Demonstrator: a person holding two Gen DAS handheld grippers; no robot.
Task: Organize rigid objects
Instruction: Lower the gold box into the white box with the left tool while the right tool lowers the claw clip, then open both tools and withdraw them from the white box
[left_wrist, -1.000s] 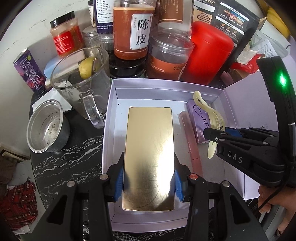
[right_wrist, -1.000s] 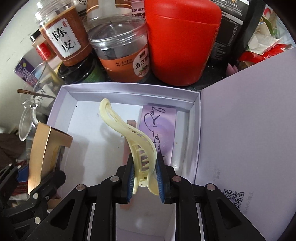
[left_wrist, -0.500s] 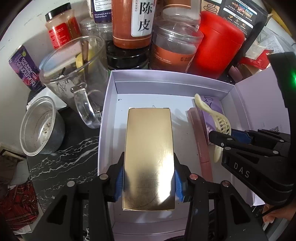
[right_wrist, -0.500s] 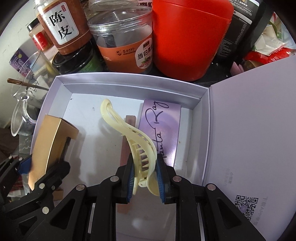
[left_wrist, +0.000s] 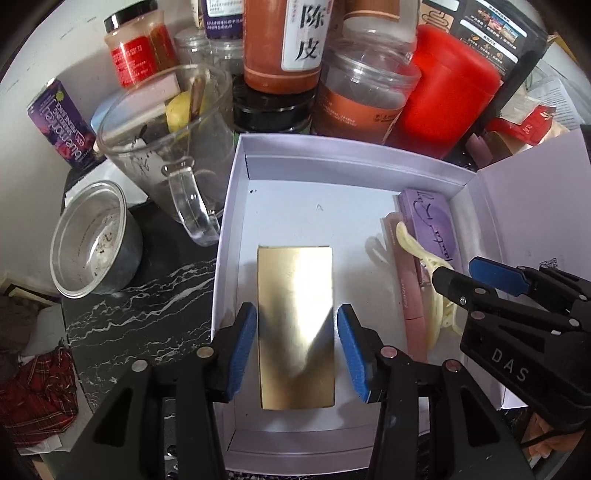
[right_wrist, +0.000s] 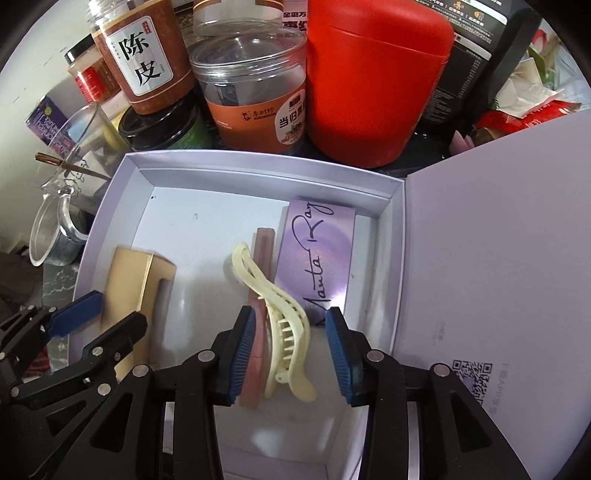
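A gold box (left_wrist: 295, 325) lies flat inside the white open box (left_wrist: 295, 162); it also shows in the right wrist view (right_wrist: 129, 280). My left gripper (left_wrist: 297, 350) is open, its blue pads on either side of the gold box with small gaps. A cream hair claw (right_wrist: 284, 325) lies in the white box (right_wrist: 258, 166), across a pink stick (right_wrist: 255, 365) and beside a purple box (right_wrist: 317, 258). My right gripper (right_wrist: 291, 354) is open around the claw, not touching it. The right gripper (left_wrist: 480, 280) shows in the left wrist view.
Jars, a red canister (right_wrist: 373, 81) and a black bag crowd behind the box. A glass measuring jug (left_wrist: 166, 147) and a metal bowl (left_wrist: 92, 251) stand left of it on the black marble top. The box lid (right_wrist: 498, 258) lies open to the right.
Both grippers have opened. The gold box and the hair claw have been lowered and let go, and both now lie inside the white box.
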